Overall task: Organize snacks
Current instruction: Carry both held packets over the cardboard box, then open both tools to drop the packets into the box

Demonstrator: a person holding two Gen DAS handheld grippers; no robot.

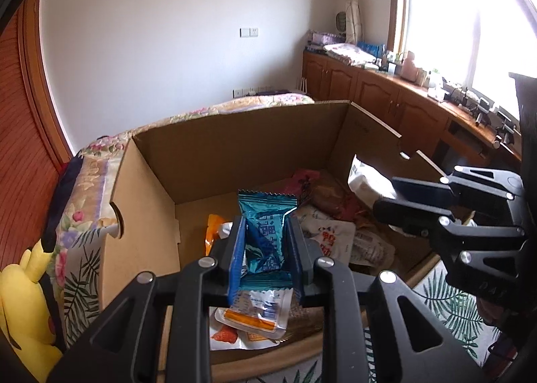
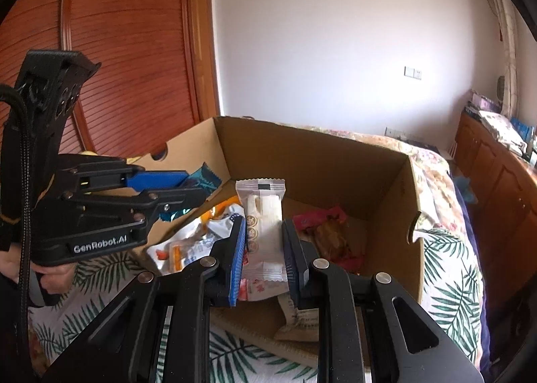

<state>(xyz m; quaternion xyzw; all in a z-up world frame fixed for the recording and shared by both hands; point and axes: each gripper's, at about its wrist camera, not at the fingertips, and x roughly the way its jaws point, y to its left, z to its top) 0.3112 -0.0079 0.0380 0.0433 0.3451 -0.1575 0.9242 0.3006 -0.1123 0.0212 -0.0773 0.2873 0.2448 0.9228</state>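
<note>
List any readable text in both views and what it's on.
"GenRobot.AI": on the left tool's body, right wrist view.
Teal packet: large characters, too warped to read.
White packet: round printed marks, unreadable.
Packets in the box: print too small or blurred.

A bed (image 2: 446, 249) with a leaf- and flower-printed cover carries an open cardboard box (image 2: 312, 161) at the picture's centre. In the left wrist view, a yellow plush toy (image 1: 23, 309) leans against the bedding at eight o'clock from the box.
</note>
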